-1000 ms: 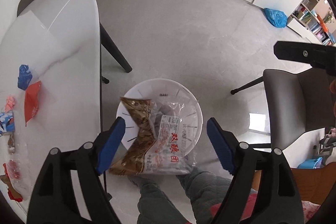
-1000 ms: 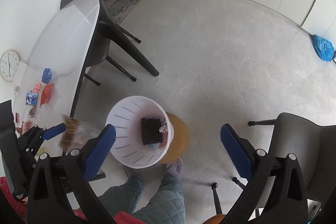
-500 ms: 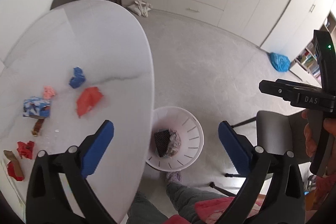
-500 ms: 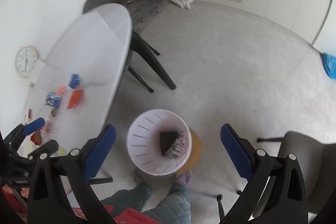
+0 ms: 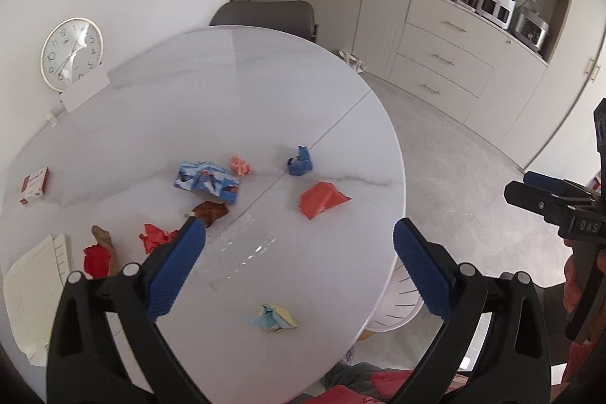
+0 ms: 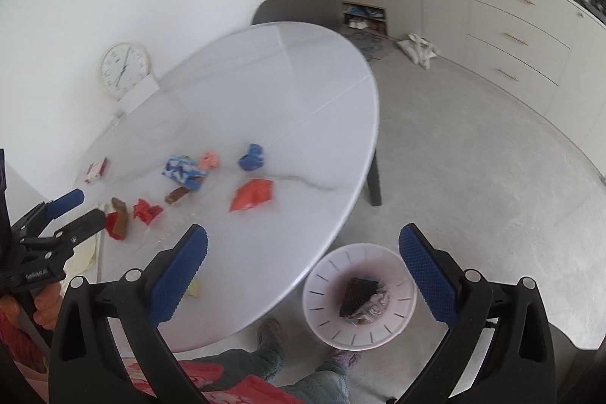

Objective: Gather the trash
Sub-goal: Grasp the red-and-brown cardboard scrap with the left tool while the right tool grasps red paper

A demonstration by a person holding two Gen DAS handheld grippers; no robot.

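Spreading across both views, the white round surface [image 5: 235, 93] carries the scattered trash, while the white bin [image 6: 360, 294] stands on the floor just beside its near edge, already holding wrappers. The left tongs [image 5: 299, 275] hover over the surface, jaws wide after just opening, nothing between them; the right tongs [image 6: 303, 275] gape empty too. A yellow-and-blue wrapper [image 5: 273, 317] lies nearest, just below the left tongs, long axis roughly across the view, so the left hand seems closer.
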